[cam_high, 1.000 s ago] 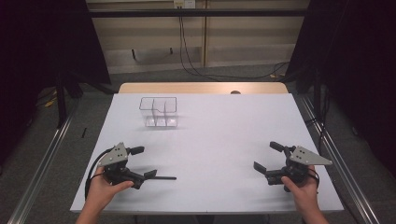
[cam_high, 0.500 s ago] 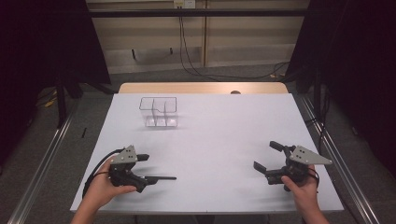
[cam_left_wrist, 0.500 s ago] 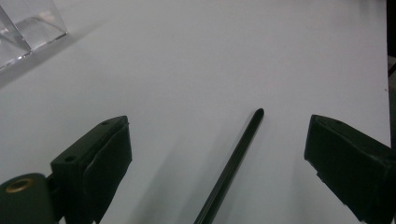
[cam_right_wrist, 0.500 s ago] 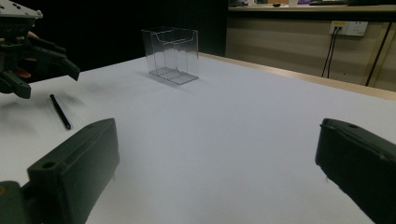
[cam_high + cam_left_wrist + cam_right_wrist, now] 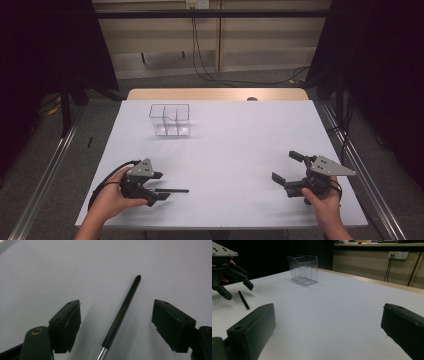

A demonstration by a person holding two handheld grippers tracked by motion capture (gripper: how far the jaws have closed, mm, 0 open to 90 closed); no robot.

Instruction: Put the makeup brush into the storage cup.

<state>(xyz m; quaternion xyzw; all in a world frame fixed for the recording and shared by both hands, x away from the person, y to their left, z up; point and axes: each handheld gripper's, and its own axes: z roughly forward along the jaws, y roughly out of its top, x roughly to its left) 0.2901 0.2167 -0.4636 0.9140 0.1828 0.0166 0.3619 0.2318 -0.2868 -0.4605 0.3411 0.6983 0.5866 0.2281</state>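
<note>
- L tongs point(image 5: 159, 186), lower left of high view: jaws just been closing, pen point(image 5: 121, 312) between, untouched.
- R tongs point(image 5: 286, 167), lower right: wide open, empty.
- Pen flat on surface point(image 5: 235, 150).

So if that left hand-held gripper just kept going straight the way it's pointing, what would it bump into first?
Probably the black pen on the white table. It lies untouched between the closing jaws of the left hand-held gripper, which seems angled down at it, though depth is hard to judge.

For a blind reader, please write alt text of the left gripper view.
A thin black pen lies on the white table between the left gripper's two black jaws, which have just been closing but do not yet touch it. Its tip points away from the camera.
</note>
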